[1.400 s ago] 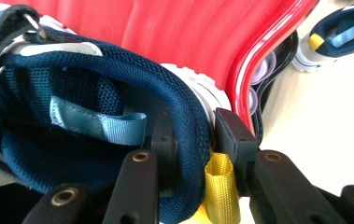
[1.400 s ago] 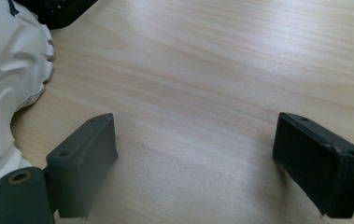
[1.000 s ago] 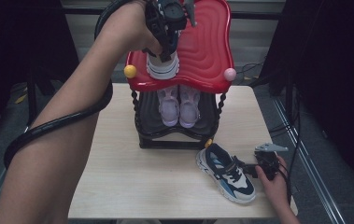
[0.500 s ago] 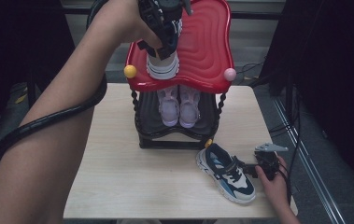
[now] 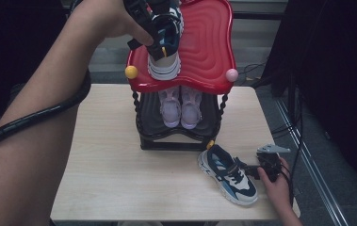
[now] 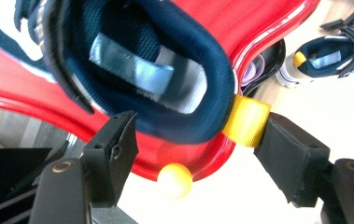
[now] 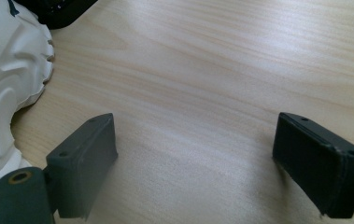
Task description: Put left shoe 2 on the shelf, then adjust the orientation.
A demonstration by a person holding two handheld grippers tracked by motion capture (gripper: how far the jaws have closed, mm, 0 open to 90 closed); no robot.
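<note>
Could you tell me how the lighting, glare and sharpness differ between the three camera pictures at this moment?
High view: dark surroundings, evenly lit table, sheen on the red shelf top. Left gripper view: the navy shoe is close and soft, with the tabletop behind it washed out bright. Right gripper view: pale glare streaks across the wood grain, and the white shoe sole is slightly blurred at the edge.

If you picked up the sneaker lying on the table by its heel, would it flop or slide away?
Probably neither. The sneaker has a thick moulded white sole, so it should stay stiff. Its padded collar looks soft and may squash a little under the jaws. It seems light for its size, and the bare table might let it slide if nudged.
</note>
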